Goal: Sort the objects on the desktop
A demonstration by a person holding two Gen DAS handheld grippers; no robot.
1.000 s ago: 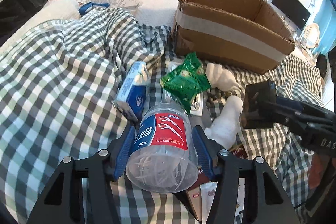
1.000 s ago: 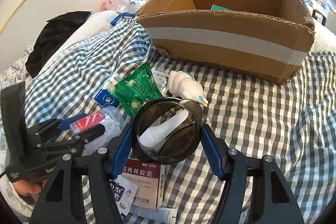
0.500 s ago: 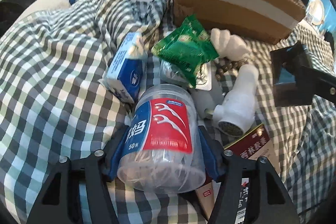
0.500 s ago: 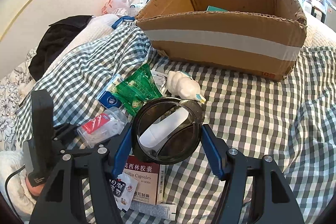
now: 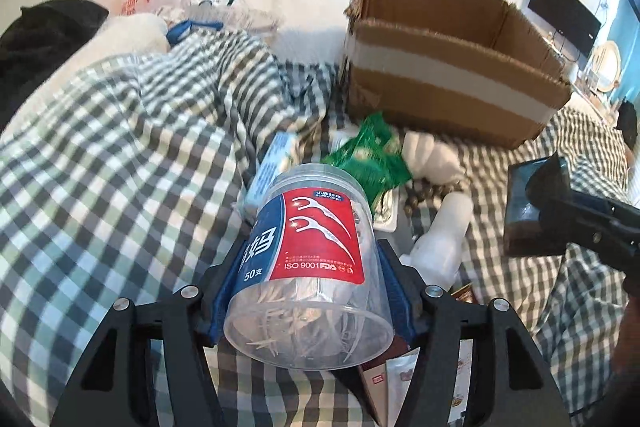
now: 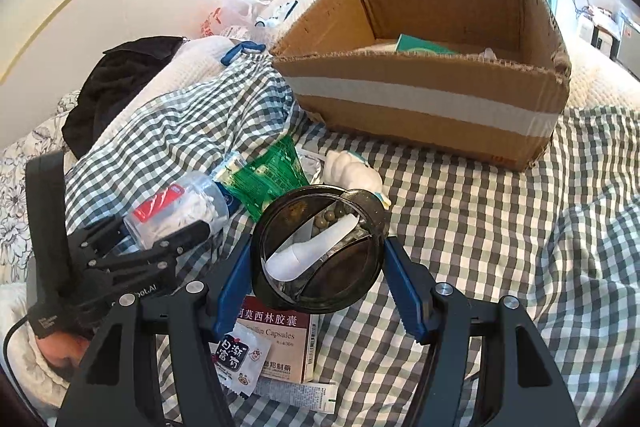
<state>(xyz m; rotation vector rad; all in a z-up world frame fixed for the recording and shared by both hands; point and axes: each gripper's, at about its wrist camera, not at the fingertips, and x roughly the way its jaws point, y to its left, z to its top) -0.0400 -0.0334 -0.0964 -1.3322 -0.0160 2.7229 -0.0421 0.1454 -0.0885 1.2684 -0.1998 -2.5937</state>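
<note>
My left gripper (image 5: 310, 291) is shut on a clear floss-pick jar (image 5: 312, 267) with a red and blue label, held above the checked cloth. The jar also shows in the right wrist view (image 6: 176, 207). My right gripper (image 6: 318, 275) is shut on a dark round transparent container (image 6: 320, 251), held off the bed. An open cardboard box (image 6: 424, 99) with a white tape band stands at the back; it also shows in the left wrist view (image 5: 448, 79). A green packet (image 6: 268, 179), a white shell-shaped object (image 6: 352, 171) and a white bottle (image 5: 440, 239) lie between the grippers and the box.
A red medicine carton (image 6: 280, 339), a small sachet (image 6: 238, 359) and a tube lie under the right gripper. A blue-white packet (image 5: 268, 171) lies by the green packet. Black clothing (image 6: 116, 83) and a plastic bag (image 6: 224, 15) sit at the far left. The box holds a teal item (image 6: 420, 45).
My left gripper has lifted the floss-pick jar and tilted up toward the box. My right gripper has risen slightly with the dark container, so more of the box's inside shows.
</note>
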